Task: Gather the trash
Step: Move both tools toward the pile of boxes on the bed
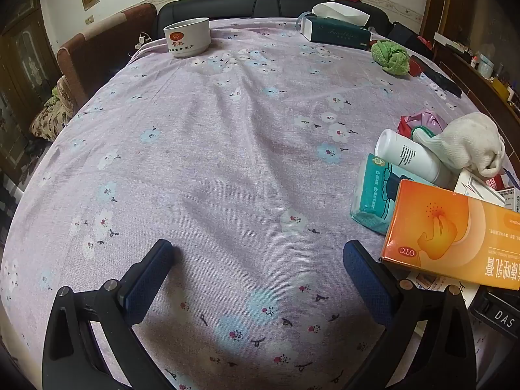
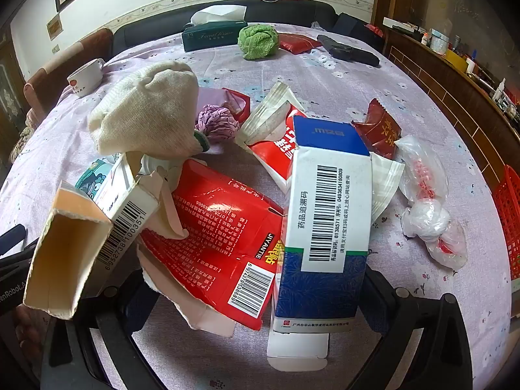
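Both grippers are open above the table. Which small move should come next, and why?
Probably lower the right gripper and close it on the blue and white box. Its jaws are open with that box lying between them, on top of the trash pile. The left gripper is open over bare tablecloth.

Left wrist view: the orange box [image 1: 455, 237] at 3 o'clock carries "OTC" in a red oval, printed upside down. A black housing [image 1: 497, 317] at 4 o'clock reads "DAS".

Right wrist view: the dark green tissue box [image 2: 211, 37] at 12 o'clock reads "Facial tissue". The red carton [image 2: 224, 237] at centre shows "JIYANTIE" and a barcode — 6974379536689. The blue-and-white box [image 2: 328, 214] bears "药品追溯码". The small white box [image 2: 130, 211] at 9 o'clock has a barcode — 6952738100351.
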Demonstrator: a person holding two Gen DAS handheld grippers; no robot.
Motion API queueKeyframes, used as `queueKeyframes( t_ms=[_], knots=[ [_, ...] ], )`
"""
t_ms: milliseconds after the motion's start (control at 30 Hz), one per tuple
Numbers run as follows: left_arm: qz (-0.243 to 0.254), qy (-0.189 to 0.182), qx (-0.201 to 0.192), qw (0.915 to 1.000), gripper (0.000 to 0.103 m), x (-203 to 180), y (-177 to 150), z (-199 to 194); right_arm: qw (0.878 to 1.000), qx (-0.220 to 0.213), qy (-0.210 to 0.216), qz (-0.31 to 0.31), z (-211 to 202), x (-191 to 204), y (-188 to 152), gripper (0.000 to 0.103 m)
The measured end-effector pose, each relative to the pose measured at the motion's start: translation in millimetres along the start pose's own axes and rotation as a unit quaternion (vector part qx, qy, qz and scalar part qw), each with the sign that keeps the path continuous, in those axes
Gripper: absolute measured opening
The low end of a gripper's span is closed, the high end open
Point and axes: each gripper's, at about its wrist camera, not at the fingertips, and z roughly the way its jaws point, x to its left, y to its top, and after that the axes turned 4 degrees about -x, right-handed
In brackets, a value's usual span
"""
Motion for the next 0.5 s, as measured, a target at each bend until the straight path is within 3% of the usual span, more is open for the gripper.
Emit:
queueKeyframes(
  t_ms=[333, 500],
  knots=[
    [0.001, 0.005, 0.001, 1.0000, 0.103, 3, 1, 1, 1.000, 0.001, 0.000, 0.000, 0, 0, 0, 0.103],
    [-0.016, 0.003, -0.049, 0.9986, 0.103, 13, -7, -30, 1.000, 0.000, 0.003, -0.003, 1, -1, 1, 0.103]
  ],
)
